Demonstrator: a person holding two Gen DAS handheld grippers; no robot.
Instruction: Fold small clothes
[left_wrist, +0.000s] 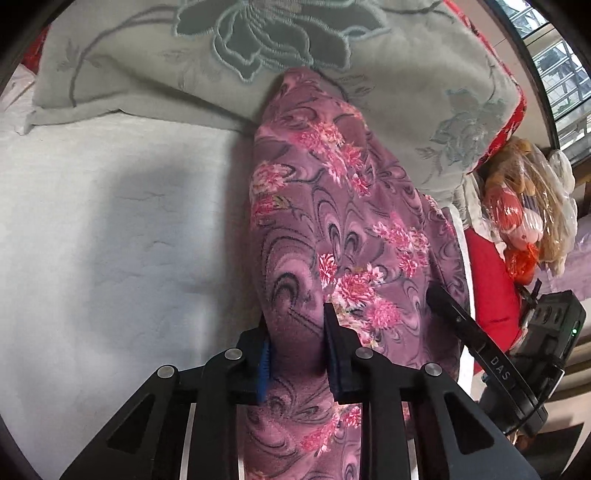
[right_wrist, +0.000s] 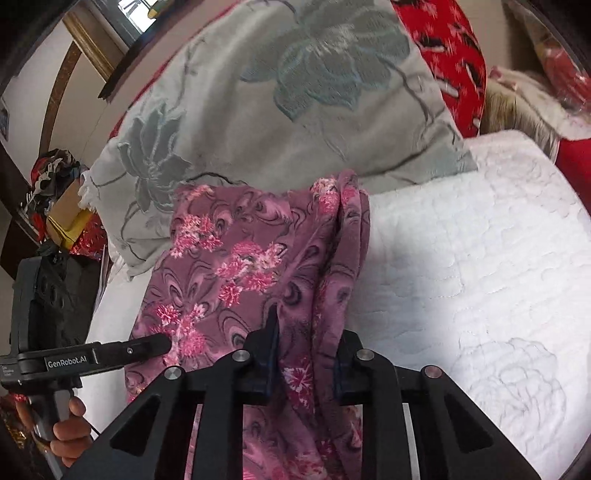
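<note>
Purple floral-print fleece garment (left_wrist: 332, 229) is lying on the white quilted bed (left_wrist: 122, 229), its far end resting against a grey flower-embroidered pillow (left_wrist: 155, 74). Left hand-held gripper (left_wrist: 295, 354) is pinching its near edge; right hand-held gripper (right_wrist: 306, 365), to its right, is clamping a bunched fold.

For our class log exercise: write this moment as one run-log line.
left hand-held gripper: shut on floral garment | right hand-held gripper: shut on floral garment | garment: lifted above bed

Open bed beside the garment, pillow blocking ahead

White quilt (right_wrist: 480, 258) lies bare beside the purple floral garment (right_wrist: 240, 258); grey embroidered pillow (right_wrist: 295, 110) walls off the far end.
</note>
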